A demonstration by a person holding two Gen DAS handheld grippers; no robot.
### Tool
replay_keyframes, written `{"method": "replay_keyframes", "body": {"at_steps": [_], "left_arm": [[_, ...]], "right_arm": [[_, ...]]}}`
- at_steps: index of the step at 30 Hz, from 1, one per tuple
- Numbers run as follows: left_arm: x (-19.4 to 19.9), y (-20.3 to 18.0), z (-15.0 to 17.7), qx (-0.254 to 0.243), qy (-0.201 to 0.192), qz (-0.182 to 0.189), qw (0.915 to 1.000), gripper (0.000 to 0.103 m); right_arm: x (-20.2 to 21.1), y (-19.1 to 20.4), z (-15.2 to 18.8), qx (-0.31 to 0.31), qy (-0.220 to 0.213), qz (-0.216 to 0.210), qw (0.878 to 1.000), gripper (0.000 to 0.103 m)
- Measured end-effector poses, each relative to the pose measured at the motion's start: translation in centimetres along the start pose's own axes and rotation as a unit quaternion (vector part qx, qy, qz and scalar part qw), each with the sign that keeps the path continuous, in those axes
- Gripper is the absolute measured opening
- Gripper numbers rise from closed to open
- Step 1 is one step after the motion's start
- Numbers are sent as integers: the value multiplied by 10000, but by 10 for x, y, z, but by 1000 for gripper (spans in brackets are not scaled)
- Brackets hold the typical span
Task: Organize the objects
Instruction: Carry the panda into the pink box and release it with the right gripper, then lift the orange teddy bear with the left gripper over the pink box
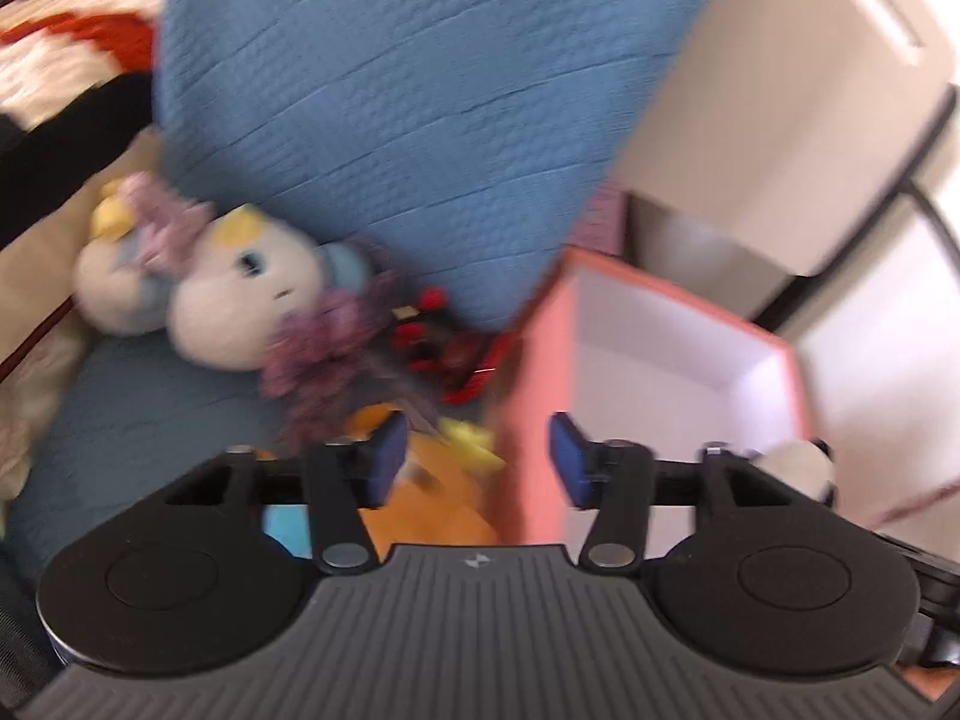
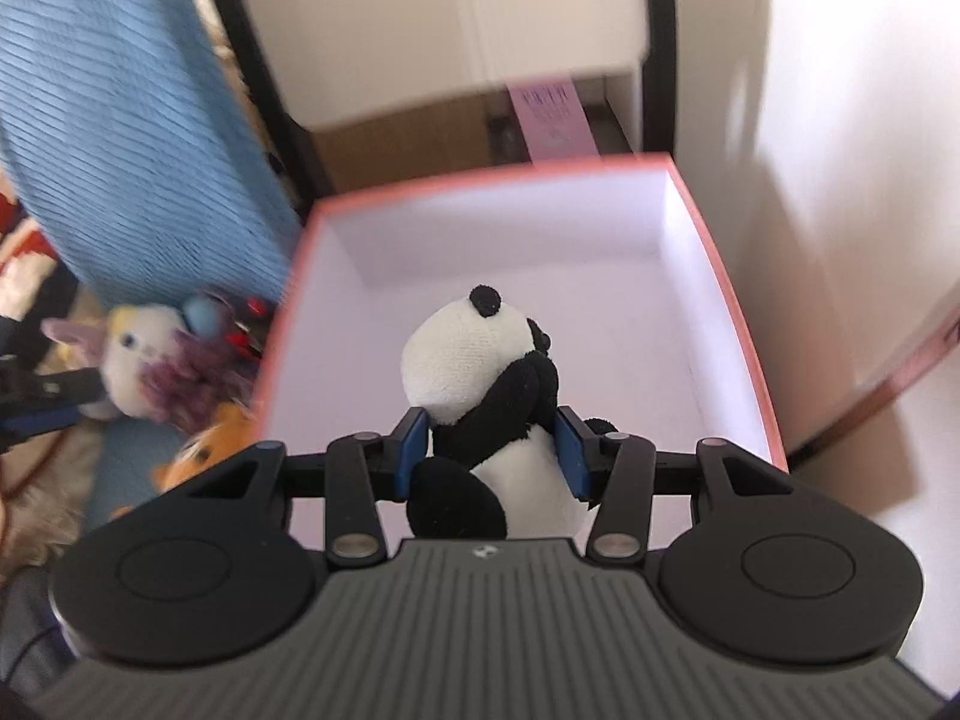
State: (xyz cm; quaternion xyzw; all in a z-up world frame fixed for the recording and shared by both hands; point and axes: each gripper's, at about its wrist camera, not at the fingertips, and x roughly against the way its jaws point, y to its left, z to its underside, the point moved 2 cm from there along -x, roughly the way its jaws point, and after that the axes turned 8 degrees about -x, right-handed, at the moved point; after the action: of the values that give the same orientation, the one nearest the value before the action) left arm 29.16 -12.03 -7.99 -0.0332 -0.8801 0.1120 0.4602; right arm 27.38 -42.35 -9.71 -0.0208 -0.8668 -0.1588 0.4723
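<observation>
A blue quilted bedspread (image 1: 372,108) covers the bed where the toys lie, pale cupboards behind. Beside it stands the pink box (image 2: 744,324), white inside and seemingly bare, likely the collecting bin. The right claw (image 2: 492,450) pinches a panda plush (image 2: 474,372) over the box, probably for dropping in. The left claw (image 1: 477,459), spread and holding nothing, hovers above an orange toy (image 1: 432,498) near the purple-haired doll (image 1: 240,294).

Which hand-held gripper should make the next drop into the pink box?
Right. The right hand-held gripper already grips the panda over the pink box; the left hand-held gripper is open, empty.
</observation>
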Motion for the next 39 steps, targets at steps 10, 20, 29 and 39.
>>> {"method": "replay_keyframes", "body": {"at_steps": [10, 20, 29, 39], "left_arm": [[-39, 31, 43, -804, 619, -143, 9947, 79], [-68, 7, 104, -1997, 1211, -213, 9721, 82], [-77, 10, 112, -2687, 1043, -798, 9542, 86], [-92, 30, 138, -3616, 1310, -1853, 9043, 81]], "right_arm": [[-38, -21, 11, -170, 324, 170, 9992, 49], [-38, -20, 13, -207, 358, 164, 9990, 49], [-31, -15, 17, -220, 308, 194, 9991, 49], [-20, -11, 25, -145, 266, 326, 9990, 49]]}}
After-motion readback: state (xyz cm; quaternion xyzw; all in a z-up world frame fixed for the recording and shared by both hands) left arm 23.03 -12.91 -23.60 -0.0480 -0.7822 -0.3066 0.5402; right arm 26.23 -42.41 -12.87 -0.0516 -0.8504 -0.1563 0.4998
